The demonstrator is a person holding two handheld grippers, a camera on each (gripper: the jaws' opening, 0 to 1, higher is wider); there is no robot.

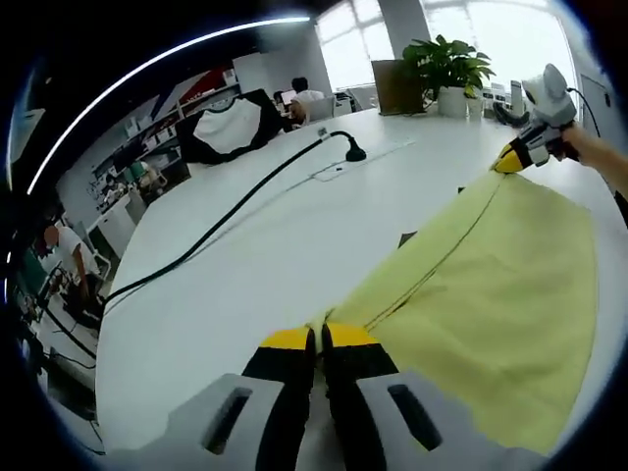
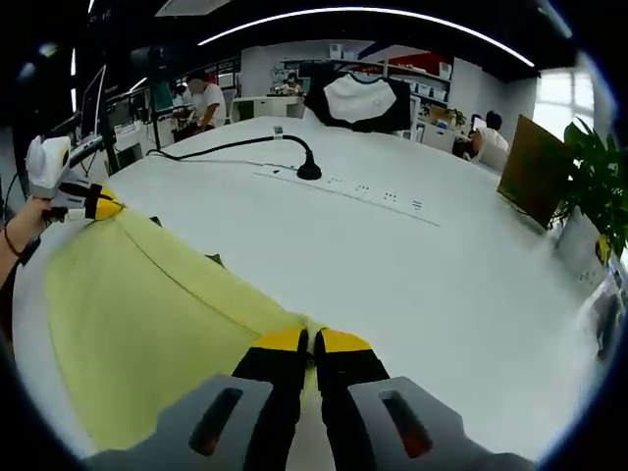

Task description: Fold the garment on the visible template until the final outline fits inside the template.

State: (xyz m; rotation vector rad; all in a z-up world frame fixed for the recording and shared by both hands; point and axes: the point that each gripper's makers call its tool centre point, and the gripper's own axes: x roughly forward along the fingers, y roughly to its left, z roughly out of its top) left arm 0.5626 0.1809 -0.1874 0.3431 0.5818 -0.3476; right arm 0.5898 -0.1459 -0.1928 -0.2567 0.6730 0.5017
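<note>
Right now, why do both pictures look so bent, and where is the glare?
Left gripper view: fisheye bends the table edge; the windows are blown out white. Right gripper view: the same curving, a ceiling light drawn as an arc. In both, the garment is evenly lit and sharp.

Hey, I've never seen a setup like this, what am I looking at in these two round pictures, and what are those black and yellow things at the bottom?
Those are handheld grippers, one in each of a person's hands; there is no robot arm. Each carries a fisheye camera looking along its two black, yellow-tipped jaws. In the left gripper view, the left gripper rises from the bottom, jaws closed on a corner of a pale yellow fabric garment, and the right gripper shows far off, pinching another corner. The right gripper view looks back the other way. The garment is stretched between them over a large white table. Also on the table are a black cable and a potted green plant. An office lies behind.
</note>
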